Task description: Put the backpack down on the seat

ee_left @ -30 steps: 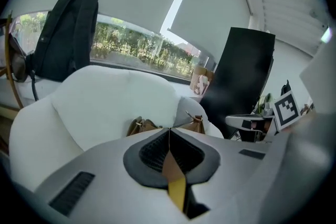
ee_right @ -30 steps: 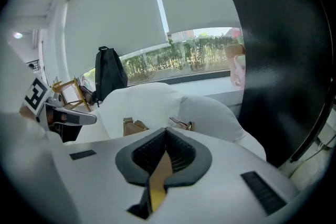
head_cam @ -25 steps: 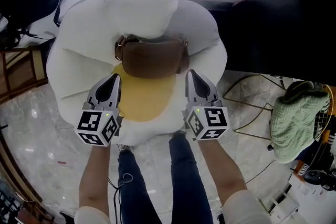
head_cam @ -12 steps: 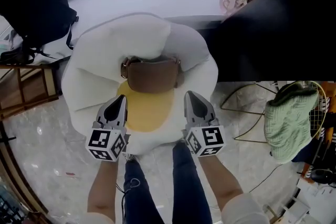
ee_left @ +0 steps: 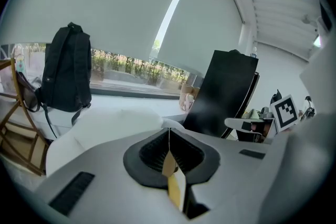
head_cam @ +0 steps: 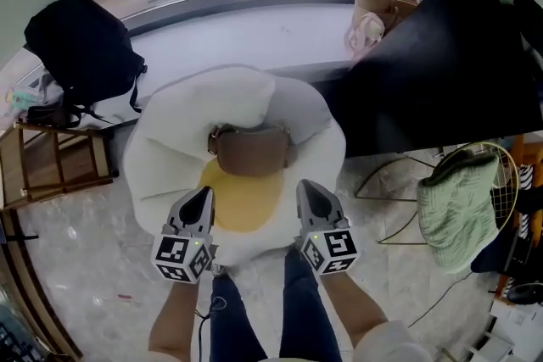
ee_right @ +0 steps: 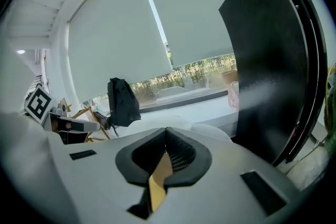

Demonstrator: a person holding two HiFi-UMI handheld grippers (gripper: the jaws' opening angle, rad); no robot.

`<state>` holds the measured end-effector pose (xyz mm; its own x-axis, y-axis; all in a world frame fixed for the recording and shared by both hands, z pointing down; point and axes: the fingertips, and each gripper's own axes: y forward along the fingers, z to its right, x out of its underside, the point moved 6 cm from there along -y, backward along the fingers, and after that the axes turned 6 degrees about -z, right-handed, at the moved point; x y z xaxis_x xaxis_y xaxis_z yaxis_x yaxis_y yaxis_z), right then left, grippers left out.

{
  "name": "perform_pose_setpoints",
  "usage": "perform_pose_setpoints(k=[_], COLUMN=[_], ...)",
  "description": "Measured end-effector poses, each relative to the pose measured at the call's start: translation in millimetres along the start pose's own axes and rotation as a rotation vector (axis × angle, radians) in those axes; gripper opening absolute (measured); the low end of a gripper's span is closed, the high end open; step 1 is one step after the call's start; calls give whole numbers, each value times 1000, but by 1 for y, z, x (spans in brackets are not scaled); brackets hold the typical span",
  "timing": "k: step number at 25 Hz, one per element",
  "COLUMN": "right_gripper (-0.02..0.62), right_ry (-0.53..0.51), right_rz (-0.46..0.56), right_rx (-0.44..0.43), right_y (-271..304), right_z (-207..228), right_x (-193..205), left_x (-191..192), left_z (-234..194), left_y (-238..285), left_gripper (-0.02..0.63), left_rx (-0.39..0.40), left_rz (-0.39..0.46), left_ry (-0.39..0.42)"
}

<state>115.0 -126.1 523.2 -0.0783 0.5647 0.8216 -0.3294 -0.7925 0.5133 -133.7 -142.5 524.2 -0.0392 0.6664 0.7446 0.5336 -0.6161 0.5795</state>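
Both tools, left point(head_cam: 204, 197) and right point(head_cam: 305, 191), pressed shut and empty, hang above the near edge of the egg-shaped seat point(head_cam: 165, 165). The brown backpack point(head_cam: 252, 150) lies at its centre; marble floor point(head_cam: 81, 267) spreads leftward, and a black panel point(head_cam: 424, 72) crowds the right.

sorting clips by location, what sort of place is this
Likely a lounge corner by a window, home or studio: an egg-shaped cushion seat, a long window ledge under roller blinds, a polished stone floor.
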Motion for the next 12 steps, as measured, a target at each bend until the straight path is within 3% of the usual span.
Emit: perform_pose_setpoints(k=[12], right_gripper=[29], right_ry=[-24], right_rz=[35], right_rx=[-23], right_y=[-56], right_z=[-36], right_x=[-56], left_x=[-48], left_z=[37], left_y=[-52], left_gripper=[35], left_rx=[17], left_rz=[55], left_ry=[-12])
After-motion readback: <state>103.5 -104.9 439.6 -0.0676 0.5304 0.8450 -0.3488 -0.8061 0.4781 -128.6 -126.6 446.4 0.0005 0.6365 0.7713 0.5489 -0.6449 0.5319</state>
